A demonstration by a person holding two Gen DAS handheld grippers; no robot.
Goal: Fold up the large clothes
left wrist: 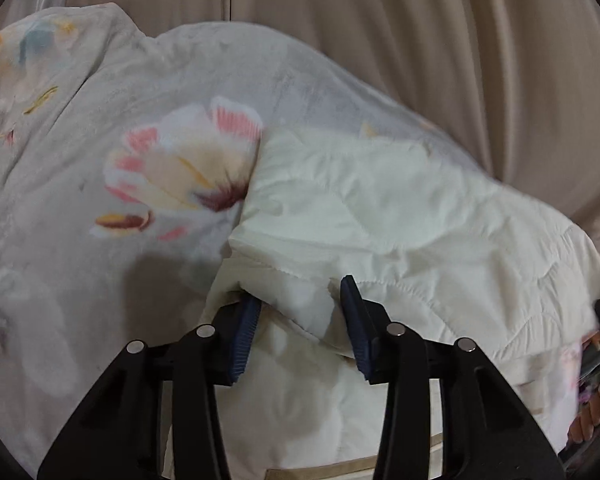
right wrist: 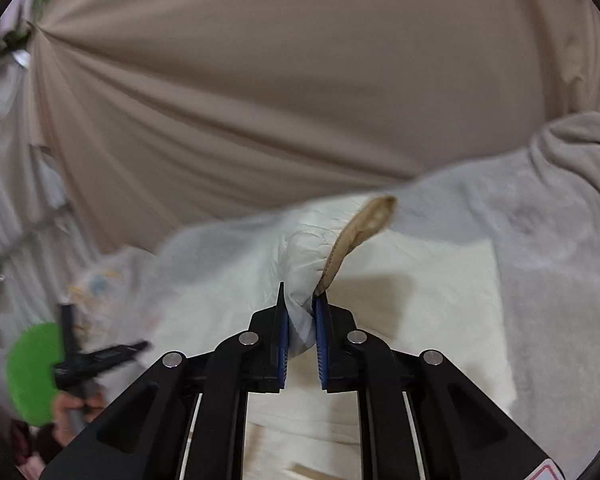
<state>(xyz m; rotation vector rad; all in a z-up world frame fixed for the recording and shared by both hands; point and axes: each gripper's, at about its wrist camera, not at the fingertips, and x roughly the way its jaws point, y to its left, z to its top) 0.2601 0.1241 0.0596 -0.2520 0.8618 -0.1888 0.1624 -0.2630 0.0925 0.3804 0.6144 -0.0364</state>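
1. Here, in the left wrist view, the left gripper (left wrist: 300,312) has its blue-padded jaws around a thick bunch of the cream quilted underside of a large flower-printed grey blanket (left wrist: 172,168). The pads appear to press on it. The blanket lies heaped on a beige sheet (left wrist: 460,60).
2. In the right wrist view, the right gripper (right wrist: 302,328) is pinched tight on a fold of the same blanket beside its tan binding edge (right wrist: 364,228).
3. Judged step: both edges held, mid-fold. Next, both should carry the edge across evenly.
4. No containers show.
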